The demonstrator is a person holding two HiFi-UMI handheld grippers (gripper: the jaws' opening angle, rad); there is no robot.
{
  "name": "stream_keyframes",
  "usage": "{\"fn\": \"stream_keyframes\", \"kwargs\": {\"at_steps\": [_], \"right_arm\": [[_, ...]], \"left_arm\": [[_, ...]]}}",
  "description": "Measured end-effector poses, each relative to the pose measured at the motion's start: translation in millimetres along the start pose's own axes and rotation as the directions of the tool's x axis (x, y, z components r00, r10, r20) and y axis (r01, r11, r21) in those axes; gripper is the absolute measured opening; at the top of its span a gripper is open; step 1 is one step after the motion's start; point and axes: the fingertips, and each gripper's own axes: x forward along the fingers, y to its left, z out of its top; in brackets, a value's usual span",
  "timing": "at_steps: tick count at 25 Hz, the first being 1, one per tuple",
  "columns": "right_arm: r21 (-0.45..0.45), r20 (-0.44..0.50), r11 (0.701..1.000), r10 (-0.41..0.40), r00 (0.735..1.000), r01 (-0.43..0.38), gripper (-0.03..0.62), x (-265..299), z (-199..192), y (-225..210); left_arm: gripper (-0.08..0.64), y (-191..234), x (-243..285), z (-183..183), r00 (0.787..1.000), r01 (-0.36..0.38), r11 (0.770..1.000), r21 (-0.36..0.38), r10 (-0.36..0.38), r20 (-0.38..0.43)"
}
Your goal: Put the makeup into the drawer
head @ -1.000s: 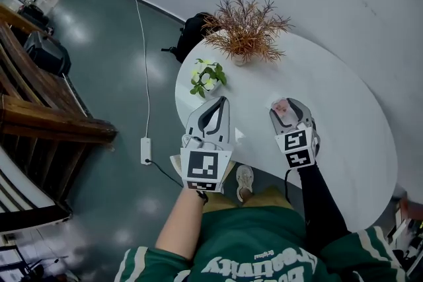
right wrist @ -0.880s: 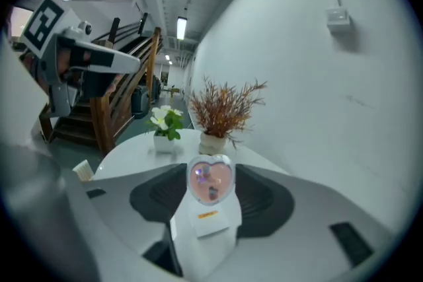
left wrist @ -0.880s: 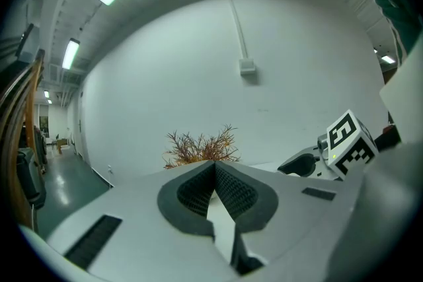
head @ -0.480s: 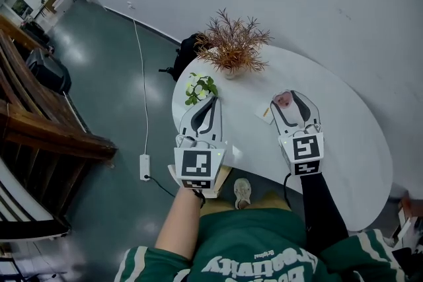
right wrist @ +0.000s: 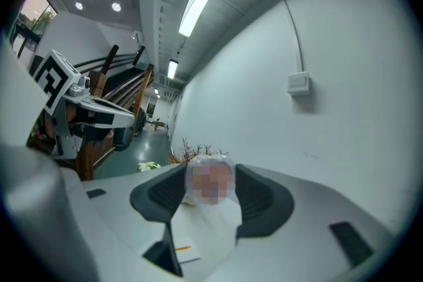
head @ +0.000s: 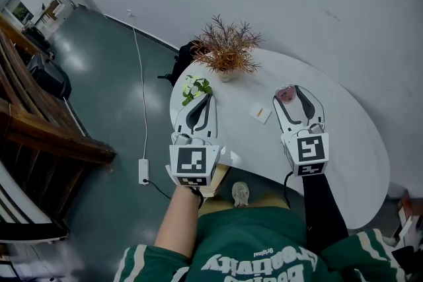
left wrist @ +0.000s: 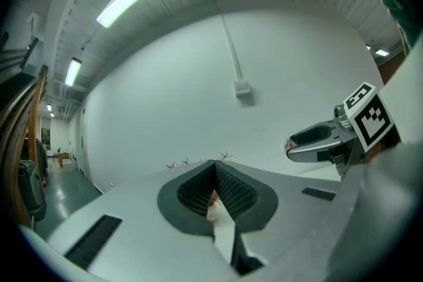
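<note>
**Head view.** The right gripper point(head: 289, 90) is seen clamped on the makeup point(head: 286, 96), a small round pinkish item. It is pinched at the very tips of the jaws and held over the white table point(head: 344, 142). The tip hold is judged to leave most of the item clear of the jaws, so that it can be released cleanly into a compartment. The left gripper point(head: 207, 98) is held alongside, well to the left of the right gripper, with its jaws brought together on nothing. It is judged to be kept free for working the drawer. A small card point(head: 260, 113) lies on the table below and between the two grippers, and a dried plant point(head: 225, 49) stands beyond their tips. No drawer is seen.

**Left gripper view.** The jaws are closed pad to pad with nothing gripped. Only a sliver of the dried plant shows through the gap behind the tips. The right gripper is seen off to the right, with the pink item at its tip.

**Right gripper view.** The jaws stand part-way apart, with both pads pressed against the sides of the makeup. The item is seen as a rounded, pale body with a pink cast, seated squarely between the pads. Finer surface detail cannot be made out. The small card lies on the table beneath the jaws. No drawer is seen here either, so the carry is judged to be at an early stage.
</note>
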Motion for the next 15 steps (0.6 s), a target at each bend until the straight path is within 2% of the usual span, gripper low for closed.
{"fn": "stream_keyframes", "kwargs": {"at_steps": [7, 15], "right_arm": [[-0.003, 0.002, 0.999, 0.052, 0.999, -0.052, 0.236, 1, 1, 23], [-0.028, 0.022, 0.984, 0.179, 0.984, -0.178, 0.236, 23, 19, 97]], "left_arm": [[0.000, 14, -18, -9, 0.999, -0.041, 0.999, -0.015, 0.040, -0.013], [0.000, 67, -63, -20, 0.989, -0.140, 0.990, -0.004, 0.139, -0.043]]}}
